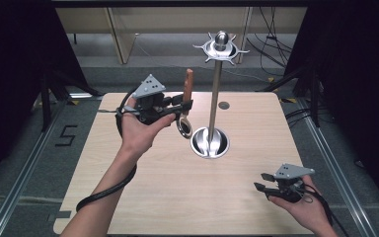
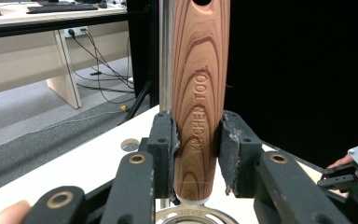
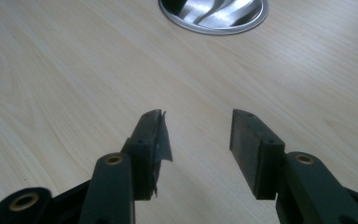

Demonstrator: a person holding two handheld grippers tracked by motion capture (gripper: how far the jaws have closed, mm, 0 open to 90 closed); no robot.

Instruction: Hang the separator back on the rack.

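A kitchen tool with a wooden handle [image 1: 189, 84] [image 2: 200, 93] and a round metal head [image 1: 184, 127] stands upright in the air, handle end up. My left gripper [image 1: 185, 105] [image 2: 198, 154] is shut on the lower part of the handle, just left of the metal stand's pole [image 1: 215, 98]. The stand has a round steel base [image 1: 209, 142] [image 3: 214, 14] and a hook crown with a ball on top [image 1: 221, 47]. My right gripper [image 1: 262, 181] [image 3: 196, 144] rests low over the table's near right part, open, nothing between its jaws.
The light wooden table [image 1: 177, 197] has a small round grommet [image 1: 223, 105] behind the stand. Black curtains flank both sides, and cables lie on the floor beyond the far edge. A cable [image 1: 103, 192] loops from my left gripper over the table's left part.
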